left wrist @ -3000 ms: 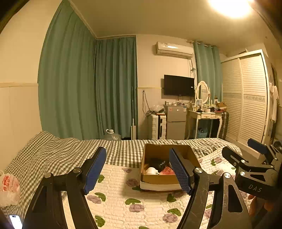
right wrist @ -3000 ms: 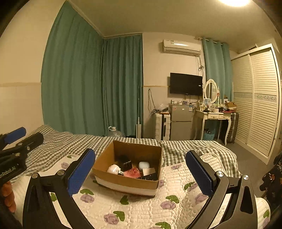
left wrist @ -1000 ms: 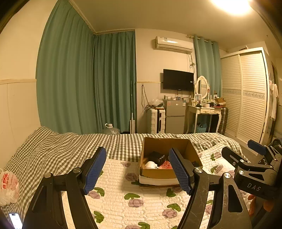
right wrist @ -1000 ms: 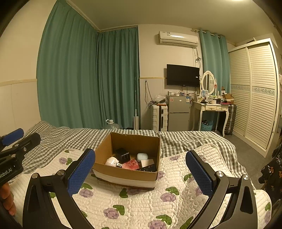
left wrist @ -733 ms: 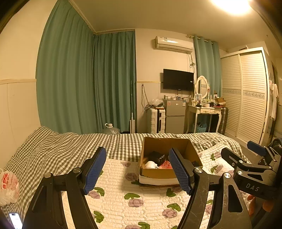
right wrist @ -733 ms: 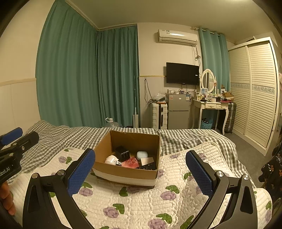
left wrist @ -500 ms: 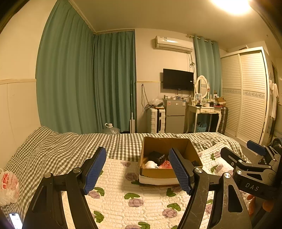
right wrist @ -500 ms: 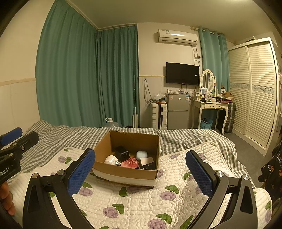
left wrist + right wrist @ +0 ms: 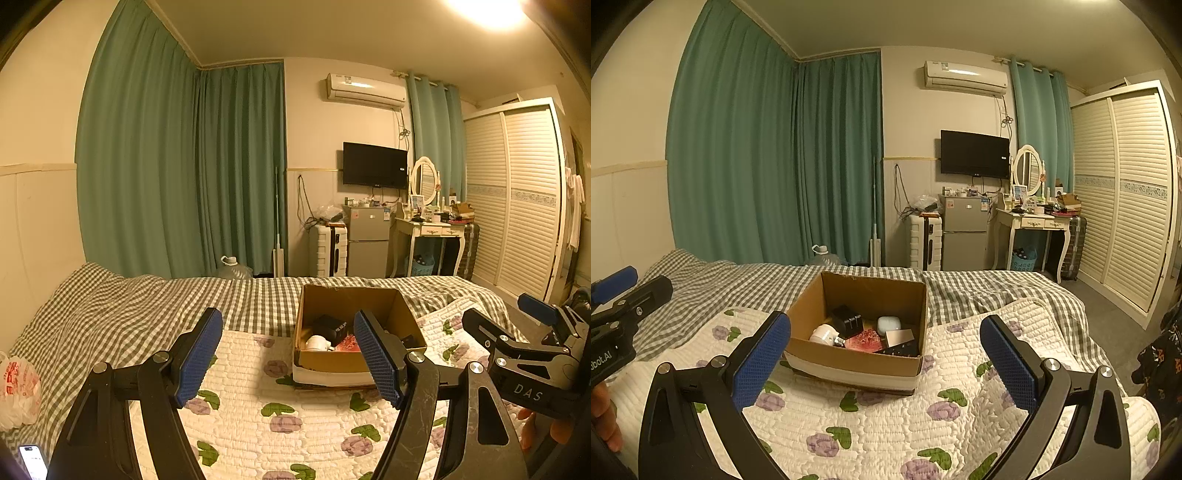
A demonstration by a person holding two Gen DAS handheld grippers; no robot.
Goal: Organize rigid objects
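An open cardboard box [image 9: 862,363] [image 9: 332,360] sits on a floral quilt on the bed. Inside it lie a black block [image 9: 847,319], a white round item [image 9: 823,334], a pale blue case [image 9: 888,325], a red patterned piece [image 9: 864,340] and a tan card [image 9: 899,336]. My left gripper [image 9: 288,360] is open and empty, held above the quilt to the left of the box. My right gripper [image 9: 886,363] is open and empty, in front of the box. Each gripper shows at the edge of the other's view.
The quilt [image 9: 886,424] covers a green checked bedspread [image 9: 738,284]. A plastic bag [image 9: 16,387] and a phone [image 9: 33,459] lie at the bed's left edge. Beyond the bed stand a fridge [image 9: 964,236], a dressing table [image 9: 1034,225] and a wardrobe [image 9: 1126,192].
Both views rose and settled since three seconds ago; in the last second almost nothing moved. Both grippers stay open.
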